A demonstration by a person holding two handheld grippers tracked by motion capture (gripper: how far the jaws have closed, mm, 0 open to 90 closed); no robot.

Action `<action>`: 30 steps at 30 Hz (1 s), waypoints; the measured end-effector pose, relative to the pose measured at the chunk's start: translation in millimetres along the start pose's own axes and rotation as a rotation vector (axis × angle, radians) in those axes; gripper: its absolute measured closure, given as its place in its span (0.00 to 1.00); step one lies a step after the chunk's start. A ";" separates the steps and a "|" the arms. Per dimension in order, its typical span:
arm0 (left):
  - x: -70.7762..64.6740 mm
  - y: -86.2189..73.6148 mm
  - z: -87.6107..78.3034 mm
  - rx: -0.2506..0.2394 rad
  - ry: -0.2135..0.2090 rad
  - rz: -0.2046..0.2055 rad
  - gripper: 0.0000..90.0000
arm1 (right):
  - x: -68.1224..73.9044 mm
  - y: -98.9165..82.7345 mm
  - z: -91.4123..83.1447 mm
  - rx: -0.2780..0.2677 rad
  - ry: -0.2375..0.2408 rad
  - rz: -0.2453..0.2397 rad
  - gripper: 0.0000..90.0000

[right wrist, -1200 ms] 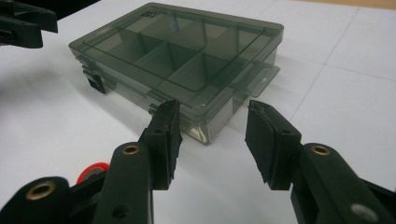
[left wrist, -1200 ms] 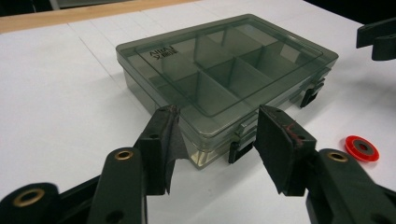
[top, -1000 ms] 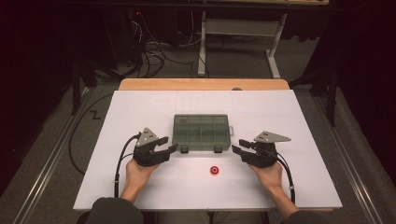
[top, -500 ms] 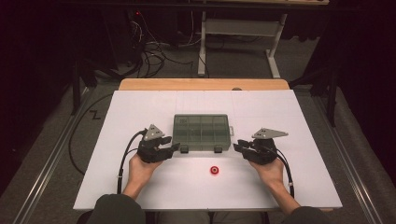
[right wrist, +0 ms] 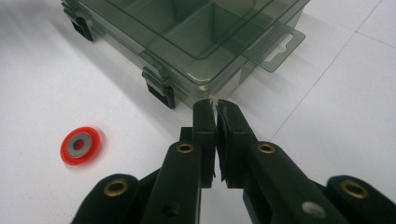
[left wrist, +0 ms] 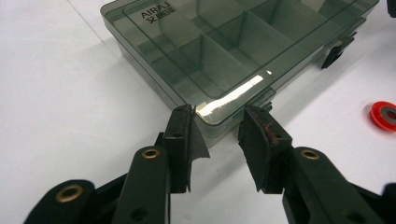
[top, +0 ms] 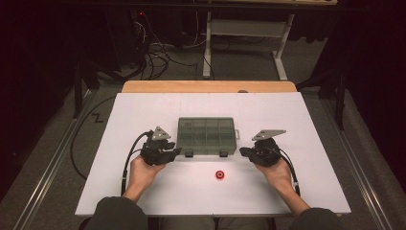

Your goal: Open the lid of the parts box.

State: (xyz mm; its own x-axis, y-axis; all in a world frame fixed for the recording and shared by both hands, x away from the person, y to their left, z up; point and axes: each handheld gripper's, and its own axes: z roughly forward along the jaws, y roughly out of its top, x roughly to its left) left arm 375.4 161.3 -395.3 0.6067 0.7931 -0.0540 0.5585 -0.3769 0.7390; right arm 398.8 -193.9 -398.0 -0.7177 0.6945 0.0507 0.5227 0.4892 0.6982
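A smoky clear compartment box (top: 206, 134) lies shut in the middle of the white board, with its two black latches facing the person. My left gripper (top: 174, 152) is at the box's near left corner. In the left gripper view its jaws (left wrist: 217, 116) have just been closing and stand apart, with that corner of the box (left wrist: 224, 51) at their tips and no grip visible. My right gripper (top: 244, 152) is just off the near right corner. Its jaws (right wrist: 215, 105) are shut with nothing between them, short of the box (right wrist: 187, 37). A small red ring (top: 220, 175) lies on the board between the hands.
The white board (top: 143, 115) covers a wooden table. A black latch (right wrist: 161, 93) sits close to the right gripper's tips, and the red ring (right wrist: 80, 145) lies to their left. Cables and a desk frame (top: 239, 43) are on the floor beyond the table.
Both hands stay where they were beside the box. The jaws of both grippers look closer together than a second ago.
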 end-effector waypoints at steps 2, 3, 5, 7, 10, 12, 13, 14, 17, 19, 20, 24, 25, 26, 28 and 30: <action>-0.2 1.5 -0.2 0.016 0.008 0.004 0.73 | -0.5 1.8 0.4 0.018 -0.002 0.003 0.99; 0.1 2.1 0.0 0.022 0.008 0.005 0.74 | -0.8 2.8 1.0 0.025 -0.003 0.002 0.99; 0.3 3.0 0.4 0.034 0.008 0.008 0.76 | -0.7 5.7 2.6 0.051 -0.003 -0.003 0.99; 0.2 4.0 0.6 0.051 0.013 0.015 0.76 | -0.8 6.5 3.3 0.056 -0.001 -0.010 0.99; 0.2 5.6 0.4 0.067 0.017 0.021 0.78 | 0.3 9.0 4.8 0.083 -0.003 -0.008 1.00; 0.6 6.9 0.0 0.078 0.015 0.024 0.79 | 0.3 10.6 5.9 0.093 -0.002 -0.012 1.00; 0.7 7.6 -0.1 0.084 0.015 0.027 0.79 | 0.2 11.5 6.4 0.095 -0.004 -0.016 1.00; 0.6 8.3 -0.1 0.093 0.018 0.031 0.80 | 0.5 12.3 6.6 0.100 -0.001 -0.015 1.00; 0.3 10.0 0.6 0.121 0.022 0.042 0.81 | 1.3 15.3 7.5 0.114 0.002 -0.024 1.00; 0.3 11.0 1.2 0.137 0.023 0.049 0.82 | 1.8 17.0 8.4 0.122 0.003 -0.032 1.00; 0.3 11.3 1.7 0.146 0.022 0.050 0.82 | 2.5 17.7 8.6 0.129 0.001 -0.028 1.00; -0.1 12.3 4.9 0.179 0.024 0.056 0.83 | 3.3 18.9 10.9 0.154 0.003 -0.031 1.00; -0.3 12.4 5.8 0.186 0.026 0.058 0.83 | 3.1 19.1 11.8 0.157 0.005 -0.034 1.00; -0.8 12.3 6.8 0.188 0.028 0.059 0.83 | 3.4 19.1 12.0 0.166 0.006 -0.031 1.00; -1.3 12.4 8.2 0.201 0.030 0.064 0.83 | 3.0 19.3 13.2 0.170 0.010 -0.036 1.00; -1.6 12.2 9.4 0.207 0.034 0.062 0.83 | 3.2 19.8 13.9 0.175 0.010 -0.034 1.00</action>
State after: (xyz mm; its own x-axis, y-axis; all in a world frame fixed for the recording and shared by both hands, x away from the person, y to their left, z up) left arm 386.6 150.9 -392.6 0.6263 0.7795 0.0125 0.6269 -0.5131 0.5863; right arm 413.2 -174.7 -394.0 -0.7406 0.6710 0.0367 0.5694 0.5976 0.5644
